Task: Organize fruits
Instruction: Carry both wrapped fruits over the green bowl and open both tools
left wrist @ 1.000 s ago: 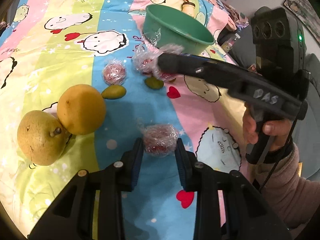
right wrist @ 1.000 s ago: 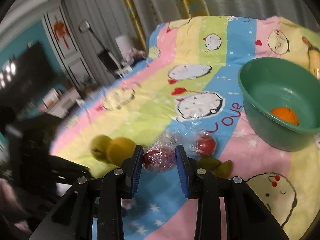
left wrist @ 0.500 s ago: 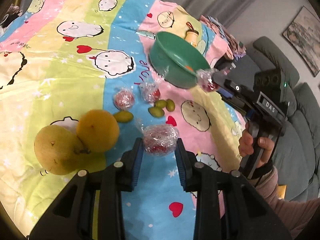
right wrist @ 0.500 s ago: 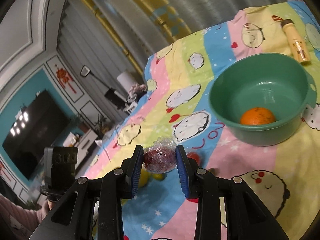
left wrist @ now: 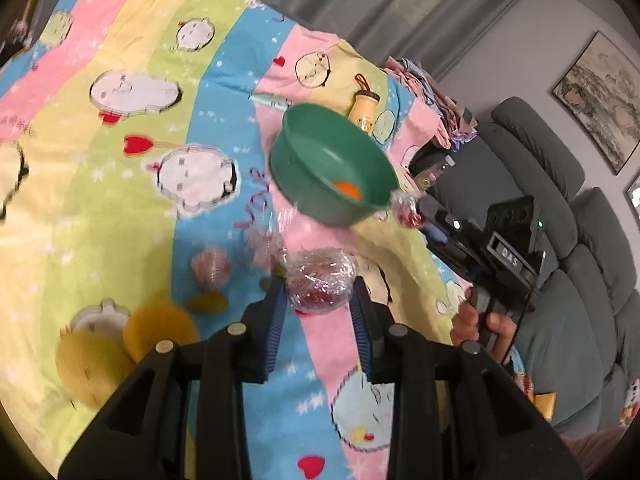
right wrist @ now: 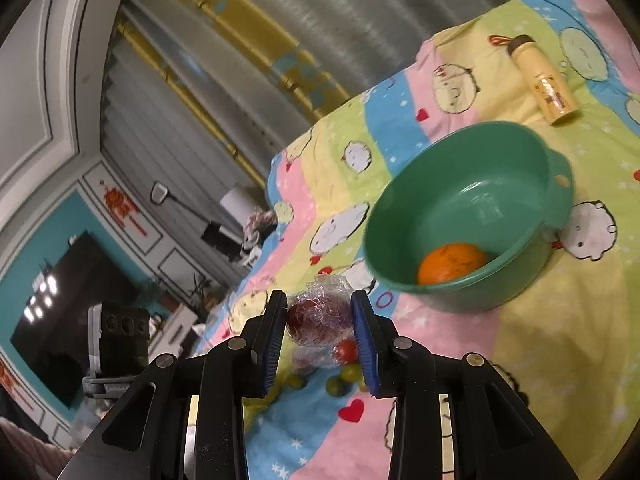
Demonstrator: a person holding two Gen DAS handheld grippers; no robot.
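Note:
In the left wrist view my left gripper is shut on a film-wrapped red fruit, held above the striped cartoon cloth. Beyond it stands the green bowl with an orange inside. My right gripper, gripped by a hand, holds a second wrapped red fruit just beside the bowl's right rim. In the right wrist view that gripper is shut on its wrapped fruit, left of and below the bowl, where the orange lies.
On the cloth lie two more wrapped fruits, a yellow-orange fruit, a pear and small green fruits. A yellow bottle lies behind the bowl. A grey sofa stands at the right.
My left gripper has lifted its wrapped fruit off the cloth and turned toward the bowl. The right gripper has carried its fruit from the pile over to the bowl's rim.

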